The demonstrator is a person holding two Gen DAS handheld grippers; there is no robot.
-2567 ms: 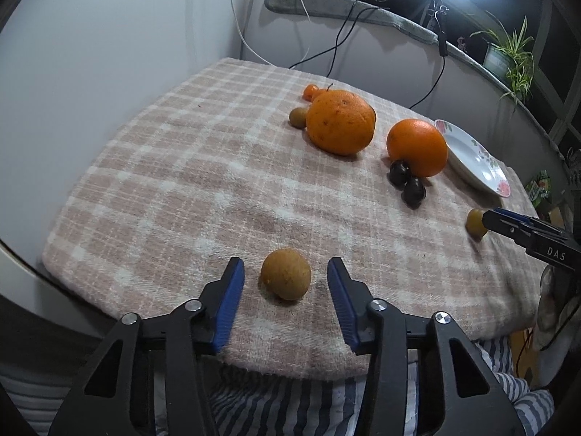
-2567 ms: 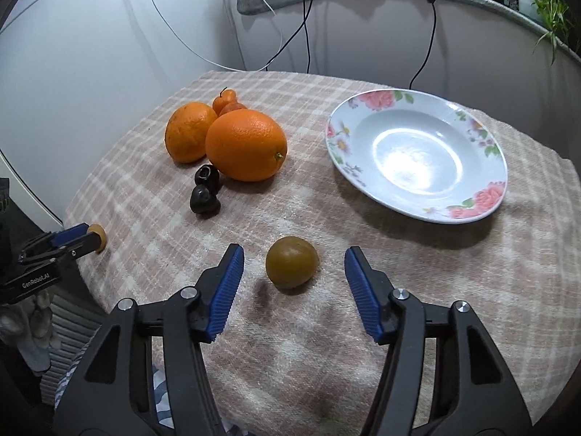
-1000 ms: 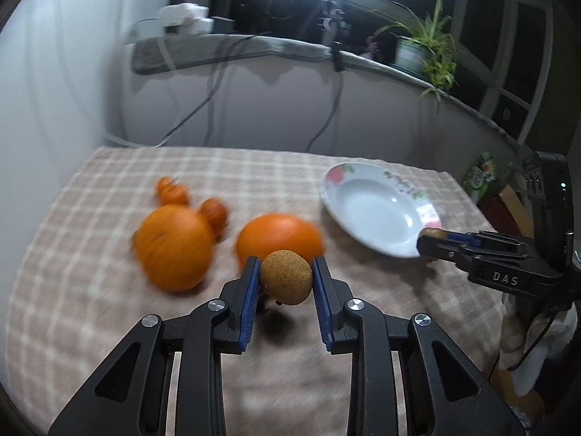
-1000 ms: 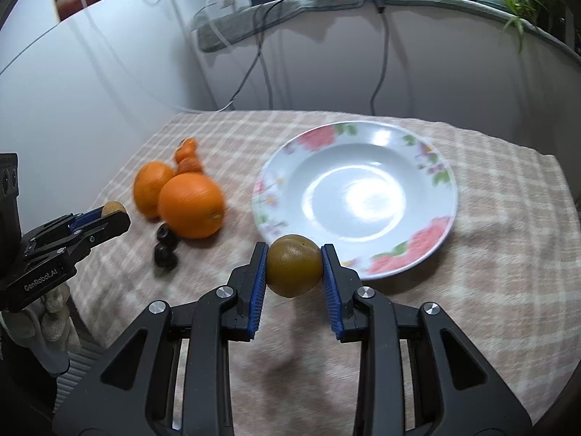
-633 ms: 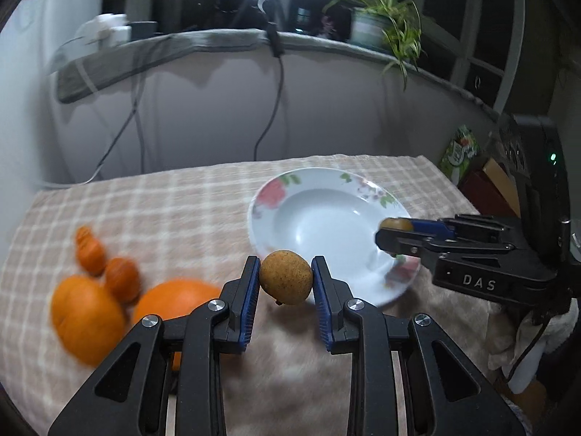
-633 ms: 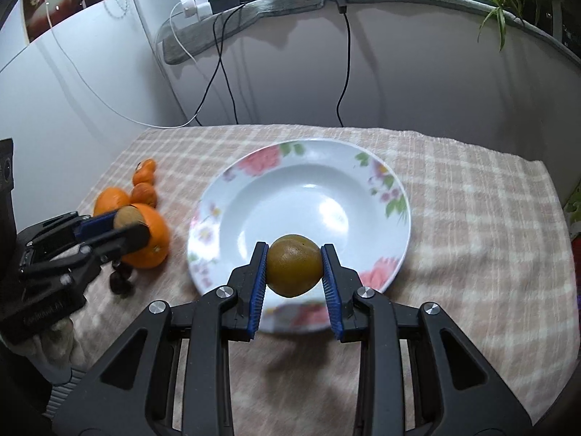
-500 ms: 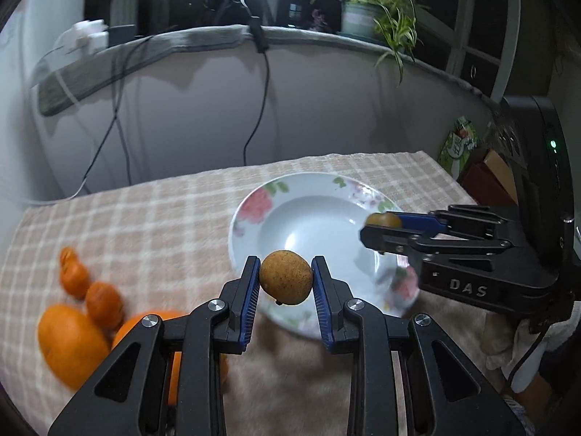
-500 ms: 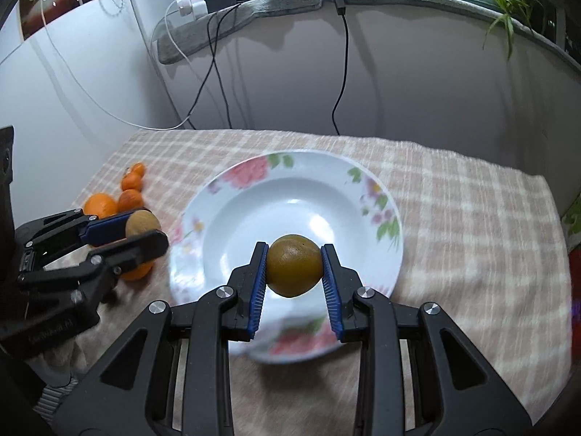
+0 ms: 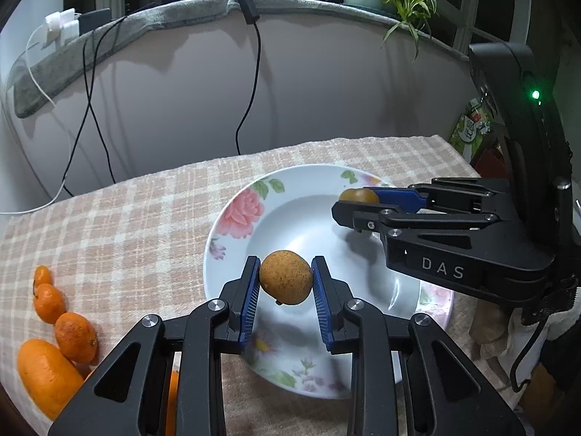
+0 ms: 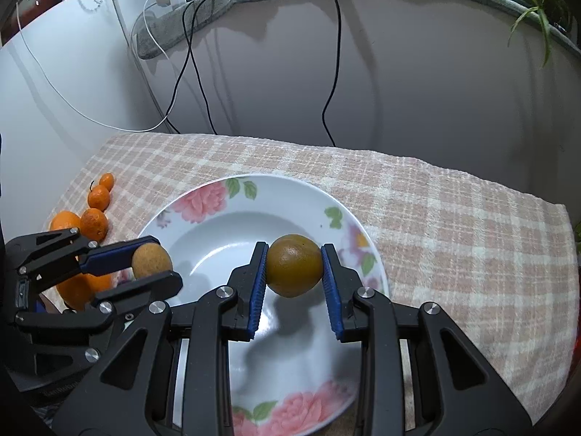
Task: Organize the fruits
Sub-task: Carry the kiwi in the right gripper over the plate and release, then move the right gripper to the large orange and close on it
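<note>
I have my left claw [image 9: 285, 283] clenched on a tan fruit [image 9: 285, 282] and my right claw [image 10: 294, 272] on an olive-brown fruit [image 10: 294, 270], both hanging over the empty plate [image 10: 203, 232] beneath them, oranges [image 9: 47, 378] left of the left claw unsorted

Large orange [image 9: 47, 378] behind left gripper's frame

Plate [image 10: 366, 239] – glossy glazed ceramic w/ floral print, bright glare spot. Tablecloth [image 10: 454, 218] – matt woven check cloth, nubbly. Left gripper [image 9: 285, 303] & right gripper [image 10: 295, 292]: matt black plastic, ribbed blue pads, shiny metal screws. Tan fruit [image 9: 285, 282] rough, dull; olive fruit [image 10: 295, 270] smooth, slight sheen. Oranges [image 9: 74, 331] pebbly.
</note>
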